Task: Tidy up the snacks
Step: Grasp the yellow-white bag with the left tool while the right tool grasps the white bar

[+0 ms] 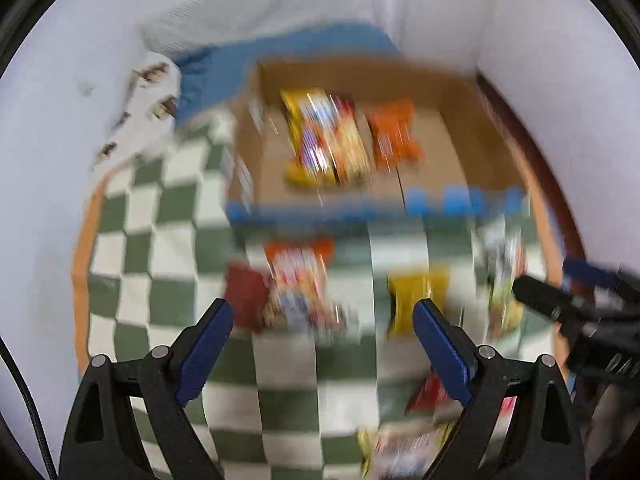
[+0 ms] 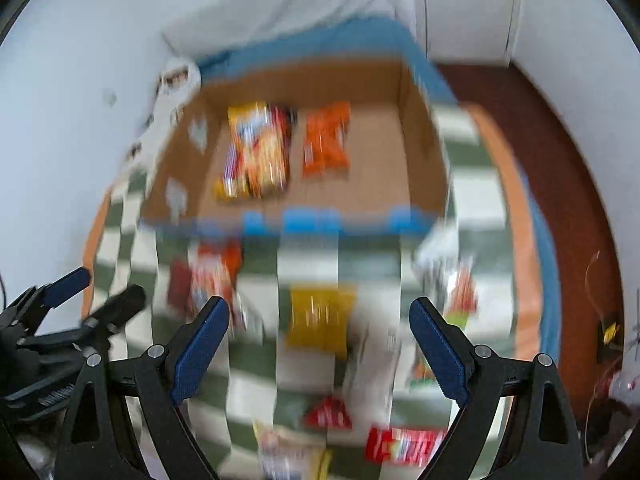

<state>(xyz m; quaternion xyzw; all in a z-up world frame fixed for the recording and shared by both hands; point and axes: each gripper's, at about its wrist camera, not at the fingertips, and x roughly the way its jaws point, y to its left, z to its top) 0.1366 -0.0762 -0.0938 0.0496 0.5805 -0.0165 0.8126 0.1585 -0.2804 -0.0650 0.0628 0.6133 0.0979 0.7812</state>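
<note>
Checkered cloth [image 1: 168, 264] is lying under an open box [image 1: 452, 152] holding snacks [image 1: 324, 136]; the left gripper [image 1: 322, 326] is hovering near, jaws wide apart, empty. From the right wrist, the right gripper [image 2: 320, 326] is likewise gaping over a yellow packet [image 2: 320, 316].

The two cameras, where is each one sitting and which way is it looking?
Left wrist view: on the left gripper, open, looking forward over the checkered cloth at the cardboard box; the right gripper pokes in at the right edge.
Right wrist view: on the right gripper, open, facing the same box; the left gripper shows at the left edge.
Both share the box, the orange packet inside and the blurry yellow packet.
</note>
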